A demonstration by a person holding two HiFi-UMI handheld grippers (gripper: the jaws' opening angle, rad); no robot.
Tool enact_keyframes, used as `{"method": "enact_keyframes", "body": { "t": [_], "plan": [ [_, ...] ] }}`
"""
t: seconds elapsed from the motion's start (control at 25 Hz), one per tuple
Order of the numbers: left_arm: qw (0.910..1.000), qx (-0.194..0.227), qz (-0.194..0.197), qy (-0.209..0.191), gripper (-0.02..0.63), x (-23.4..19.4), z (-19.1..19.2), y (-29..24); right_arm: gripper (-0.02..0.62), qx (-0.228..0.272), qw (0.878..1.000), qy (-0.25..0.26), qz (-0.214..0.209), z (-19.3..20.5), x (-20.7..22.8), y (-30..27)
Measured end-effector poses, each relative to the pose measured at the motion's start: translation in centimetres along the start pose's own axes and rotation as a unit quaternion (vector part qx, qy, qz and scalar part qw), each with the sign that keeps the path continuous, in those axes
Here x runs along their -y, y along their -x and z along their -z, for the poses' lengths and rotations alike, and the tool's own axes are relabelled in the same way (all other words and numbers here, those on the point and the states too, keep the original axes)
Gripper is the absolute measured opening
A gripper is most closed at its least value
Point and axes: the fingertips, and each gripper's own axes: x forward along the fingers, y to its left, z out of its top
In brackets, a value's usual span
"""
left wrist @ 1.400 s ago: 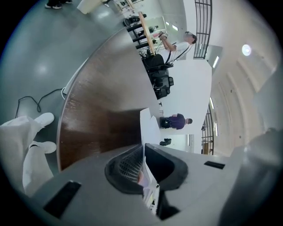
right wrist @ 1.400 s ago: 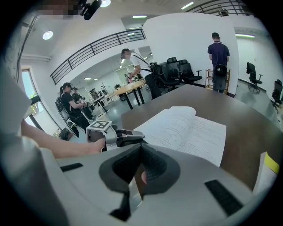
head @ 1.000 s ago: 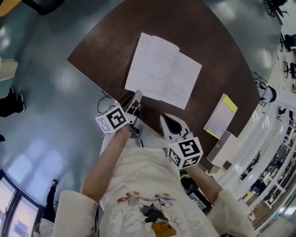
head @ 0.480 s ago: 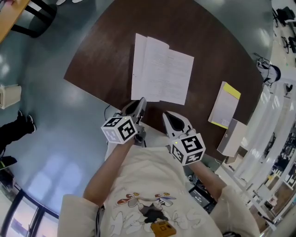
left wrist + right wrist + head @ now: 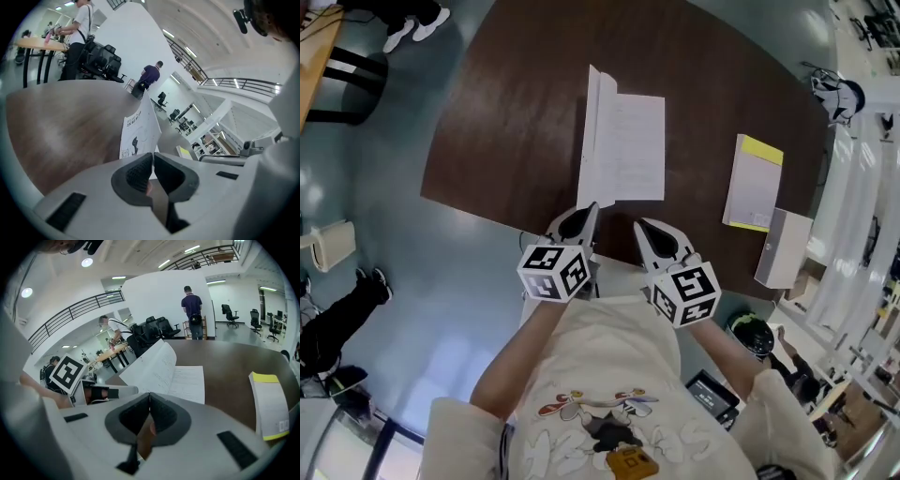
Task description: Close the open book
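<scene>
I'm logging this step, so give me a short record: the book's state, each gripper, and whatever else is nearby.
book: open book, left half standing nearly upright, right half flat on the table
left gripper: shut on the raised half's near corner
right gripper: shut, nothing between its jaws, by the table's near edge
other items: yellow-edged pad; white box next to it
task status: book not yet closed

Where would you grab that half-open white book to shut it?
On the white paper book, pinch the raised left half at its near edge, coming from the dark brown table's near side: that thin leaf stands upright, both faces free. The left claw grips there.
</scene>
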Motion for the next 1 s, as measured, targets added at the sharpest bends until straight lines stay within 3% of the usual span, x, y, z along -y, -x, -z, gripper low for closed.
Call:
{"method": "enact_keyframes", "body": {
  "t": [0.4,1.0],
  "plan": [
    [0.993,-0.072,-0.005,-0.094,0.021,2.6,0.7,-3.2,0.006,0.027,0.997,-0.051,0.045,0.7,3.1,1.8],
    [0.978,-0.148,0.011,-0.146,0.023,4.8,3.2,-7.5,0.006,0.048,0.988,-0.109,0.099,2.9,6.6,3.9]
  ]
}}
